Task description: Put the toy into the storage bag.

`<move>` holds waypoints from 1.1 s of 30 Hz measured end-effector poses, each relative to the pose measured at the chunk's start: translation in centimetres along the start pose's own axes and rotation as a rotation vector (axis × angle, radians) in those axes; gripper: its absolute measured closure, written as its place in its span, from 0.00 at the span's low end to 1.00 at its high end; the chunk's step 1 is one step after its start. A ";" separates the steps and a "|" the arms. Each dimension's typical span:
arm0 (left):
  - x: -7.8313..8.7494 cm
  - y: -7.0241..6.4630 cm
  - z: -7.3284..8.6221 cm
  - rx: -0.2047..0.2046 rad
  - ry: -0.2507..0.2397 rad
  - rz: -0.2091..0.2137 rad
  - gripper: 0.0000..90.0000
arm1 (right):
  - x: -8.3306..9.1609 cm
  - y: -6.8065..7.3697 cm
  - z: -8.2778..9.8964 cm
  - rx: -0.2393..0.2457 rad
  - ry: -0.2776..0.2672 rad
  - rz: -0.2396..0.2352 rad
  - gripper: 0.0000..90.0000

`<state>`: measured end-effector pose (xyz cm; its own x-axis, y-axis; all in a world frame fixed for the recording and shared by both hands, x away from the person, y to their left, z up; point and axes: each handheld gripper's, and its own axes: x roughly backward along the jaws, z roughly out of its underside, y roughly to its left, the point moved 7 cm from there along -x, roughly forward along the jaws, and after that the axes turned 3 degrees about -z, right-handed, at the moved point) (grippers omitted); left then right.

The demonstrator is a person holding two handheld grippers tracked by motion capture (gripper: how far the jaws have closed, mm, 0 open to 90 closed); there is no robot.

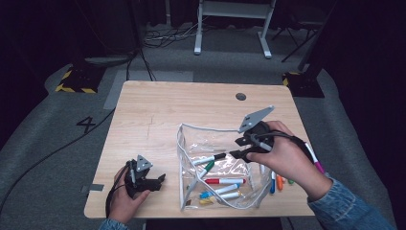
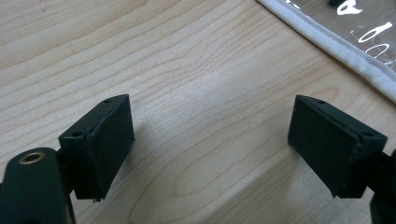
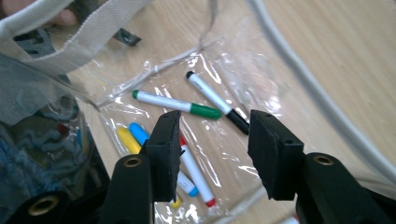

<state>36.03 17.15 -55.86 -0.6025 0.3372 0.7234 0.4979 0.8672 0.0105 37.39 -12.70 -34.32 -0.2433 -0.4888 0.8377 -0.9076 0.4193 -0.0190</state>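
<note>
Hovering inside the clear pouch [image 1: 191, 143], right gripper [image 3: 215, 140] gapes empty; left gripper [image 2: 210, 140] gapes too.

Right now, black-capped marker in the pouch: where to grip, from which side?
Grip the black-capped marker mid-barrel on its white body, coming down through the clear pouch's open mouth, where the right gripper already sits with jaws apart. It lies flat, clear of the green marker. Set the jaws across its length; end-on would probably slip off the round barrel.
</note>
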 end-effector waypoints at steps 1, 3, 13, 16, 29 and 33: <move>0.0 0.0 0.0 0.000 0.000 0.000 0.16 | 0.5 -0.5 0.3 -0.014 -0.006 0.017 0.61; 0.0 0.0 0.0 0.003 0.000 0.000 0.16 | 1.4 -1.4 1.0 -0.033 -0.013 0.047 0.62; 0.0 0.0 -0.1 0.006 -0.009 -0.002 0.16 | 4.4 -5.9 5.6 -0.185 -0.071 0.130 0.61; -0.1 0.0 -0.1 0.007 -0.010 -0.001 0.16 | 4.9 -7.5 7.6 -0.246 -0.077 0.161 0.60; 0.0 0.0 -0.1 0.014 -0.012 0.009 0.16 | 4.3 -13.8 17.6 -0.478 -0.063 0.253 0.61; 0.0 0.0 0.0 0.003 -0.009 0.002 0.16 | 3.2 -15.5 20.9 -0.540 -0.038 0.283 0.61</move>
<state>36.05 17.15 -55.86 -0.6068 0.3424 0.7173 0.4976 0.8674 0.0069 43.50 -36.75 -42.73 -0.4705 -0.3245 0.8206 -0.5071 0.8604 0.0495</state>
